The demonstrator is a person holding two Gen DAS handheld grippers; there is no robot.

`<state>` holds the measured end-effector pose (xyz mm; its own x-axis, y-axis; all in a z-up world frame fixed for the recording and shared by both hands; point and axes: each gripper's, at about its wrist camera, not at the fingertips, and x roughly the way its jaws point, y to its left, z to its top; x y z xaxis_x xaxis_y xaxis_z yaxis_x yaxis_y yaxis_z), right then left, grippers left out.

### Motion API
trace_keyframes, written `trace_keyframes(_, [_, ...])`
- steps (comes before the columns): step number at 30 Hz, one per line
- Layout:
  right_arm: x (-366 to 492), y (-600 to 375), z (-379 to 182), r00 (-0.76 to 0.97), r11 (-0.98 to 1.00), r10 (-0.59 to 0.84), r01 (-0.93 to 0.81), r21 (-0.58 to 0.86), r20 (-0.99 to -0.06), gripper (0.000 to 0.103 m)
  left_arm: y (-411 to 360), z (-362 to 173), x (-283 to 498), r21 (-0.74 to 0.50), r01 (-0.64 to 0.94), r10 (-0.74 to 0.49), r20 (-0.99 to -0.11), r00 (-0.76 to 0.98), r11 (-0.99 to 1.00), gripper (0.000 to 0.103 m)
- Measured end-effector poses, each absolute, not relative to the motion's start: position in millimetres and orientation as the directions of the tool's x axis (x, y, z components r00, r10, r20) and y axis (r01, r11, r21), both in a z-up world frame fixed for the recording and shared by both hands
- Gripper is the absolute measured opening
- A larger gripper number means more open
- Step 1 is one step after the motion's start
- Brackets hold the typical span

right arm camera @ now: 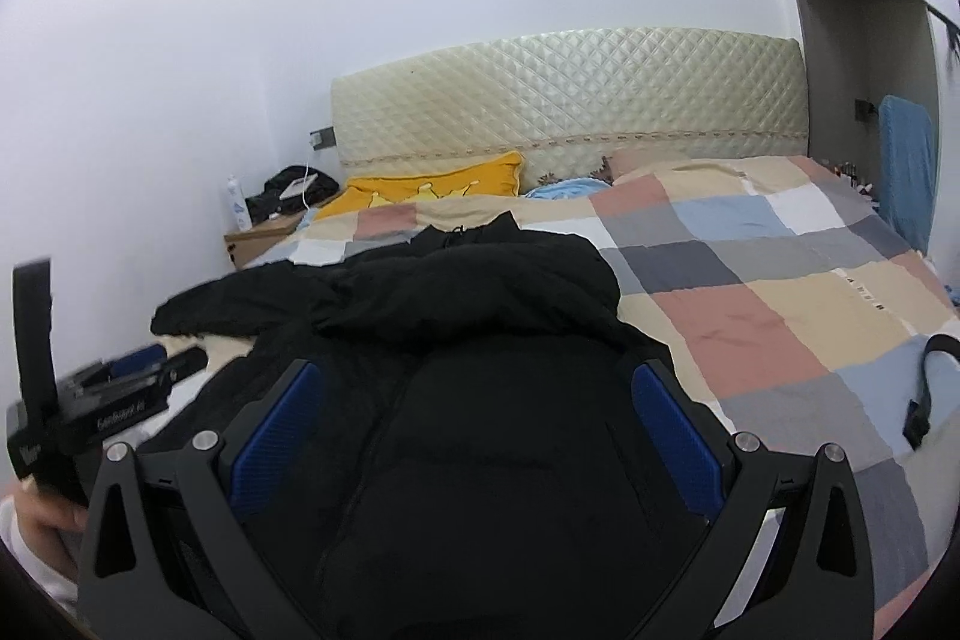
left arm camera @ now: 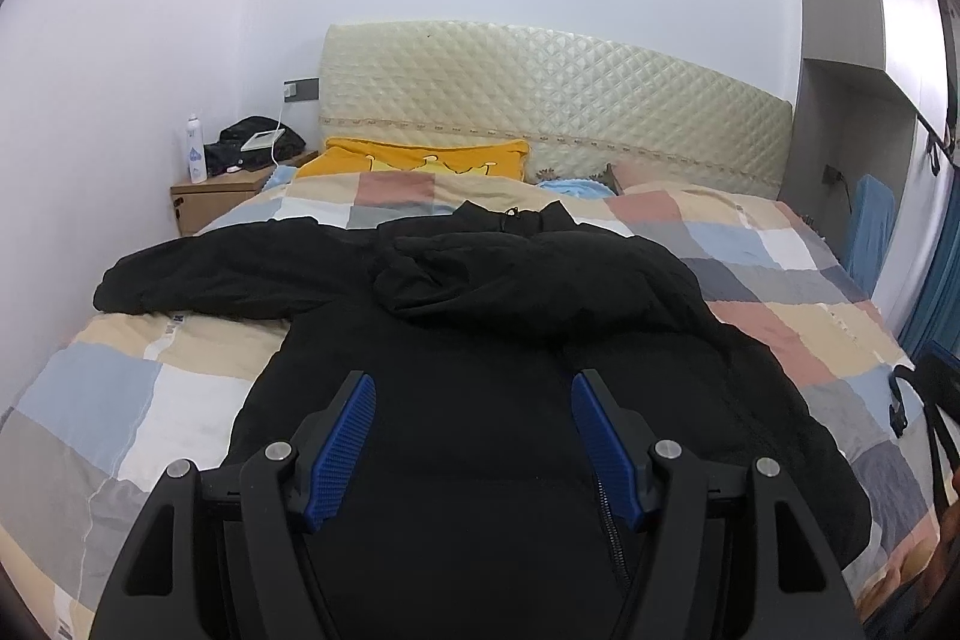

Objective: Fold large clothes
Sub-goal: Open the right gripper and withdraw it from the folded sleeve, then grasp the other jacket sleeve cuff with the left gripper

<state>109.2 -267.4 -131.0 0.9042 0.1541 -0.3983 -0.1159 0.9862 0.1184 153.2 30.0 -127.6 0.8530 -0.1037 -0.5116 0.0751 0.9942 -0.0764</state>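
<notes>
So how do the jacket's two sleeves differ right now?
The left sleeve lies stretched out sideways onto the checked quilt, its cuff clear of the body. The right sleeve is folded across the chest of the black jacket, resting on top of it. Both are black and puffy, and no fingers touch either.

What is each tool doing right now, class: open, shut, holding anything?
Left tool: open, holding nothing, above the black jacket.
Right tool: open, holding nothing, above the same jacket.
</notes>
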Motion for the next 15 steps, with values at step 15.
trace_keyframes(15, [108.3,-268.3,-145.4,0.903,0.984,0.162,-0.12,0.128,-0.398,0.103,62.1,-79.4,180.7,-0.043,0.076,-0.088,-0.468,0.88,0.996,0.068])
